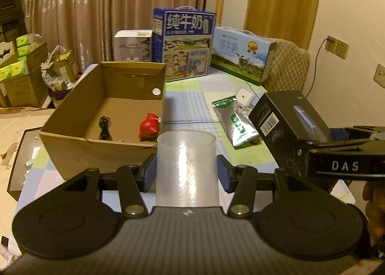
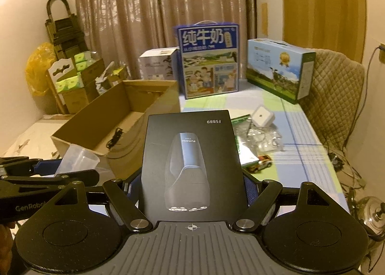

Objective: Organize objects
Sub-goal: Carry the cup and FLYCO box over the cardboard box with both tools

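A clear cup (image 1: 186, 166) is clamped upright between the jaws of the left gripper (image 1: 186, 171), while a black shaver box (image 2: 191, 166) is gripped by its long sides in the right gripper (image 2: 191, 186), its printed face turned up to the camera. Both loads are held above the near edge of the desk (image 1: 192, 106), just short of the open carton (image 1: 105, 116), in which a black cable (image 1: 105, 128) and a red toy (image 1: 149, 128) are already seen. The step in hand is judged to be the drop into the carton: each item is best lifted clear of the near wall, lowered onto bare floor beside the cable, and only then let go. The grippers are held side by side, level and pointed forward. A foil pouch (image 1: 237, 123), a white cube (image 2: 261, 116) and a toy car (image 2: 261, 161) are left on the desk.
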Motion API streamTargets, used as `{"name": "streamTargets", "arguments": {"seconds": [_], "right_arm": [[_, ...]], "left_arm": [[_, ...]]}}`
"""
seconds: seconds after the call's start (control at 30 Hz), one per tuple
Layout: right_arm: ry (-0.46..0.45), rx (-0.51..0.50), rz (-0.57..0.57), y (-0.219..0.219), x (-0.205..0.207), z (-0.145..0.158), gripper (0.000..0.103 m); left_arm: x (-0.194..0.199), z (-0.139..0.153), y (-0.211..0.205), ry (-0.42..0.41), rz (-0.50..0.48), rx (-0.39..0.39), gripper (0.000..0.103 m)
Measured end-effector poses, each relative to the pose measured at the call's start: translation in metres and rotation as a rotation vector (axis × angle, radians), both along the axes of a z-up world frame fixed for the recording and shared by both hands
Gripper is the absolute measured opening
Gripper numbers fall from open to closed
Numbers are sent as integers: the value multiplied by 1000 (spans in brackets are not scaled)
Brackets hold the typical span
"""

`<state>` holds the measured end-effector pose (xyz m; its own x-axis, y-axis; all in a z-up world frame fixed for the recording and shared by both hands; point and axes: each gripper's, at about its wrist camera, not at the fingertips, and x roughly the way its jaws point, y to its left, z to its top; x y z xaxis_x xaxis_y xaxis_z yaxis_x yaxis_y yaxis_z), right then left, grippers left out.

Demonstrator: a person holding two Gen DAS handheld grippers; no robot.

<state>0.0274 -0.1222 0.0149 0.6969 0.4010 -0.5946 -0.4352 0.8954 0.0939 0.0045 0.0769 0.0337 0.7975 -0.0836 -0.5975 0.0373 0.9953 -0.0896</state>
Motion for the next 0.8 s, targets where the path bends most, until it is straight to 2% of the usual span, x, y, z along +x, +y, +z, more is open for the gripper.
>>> {"name": "streamTargets", "arguments": {"seconds": [0.53,0.8], "right_arm": [[-18,10,87,49,9,14,76],[-13,26,142,86,25,19,77]], "left_arm": [[2,23,51,-40,80,7,47],[11,38,90,-57,118,26,47]]}}
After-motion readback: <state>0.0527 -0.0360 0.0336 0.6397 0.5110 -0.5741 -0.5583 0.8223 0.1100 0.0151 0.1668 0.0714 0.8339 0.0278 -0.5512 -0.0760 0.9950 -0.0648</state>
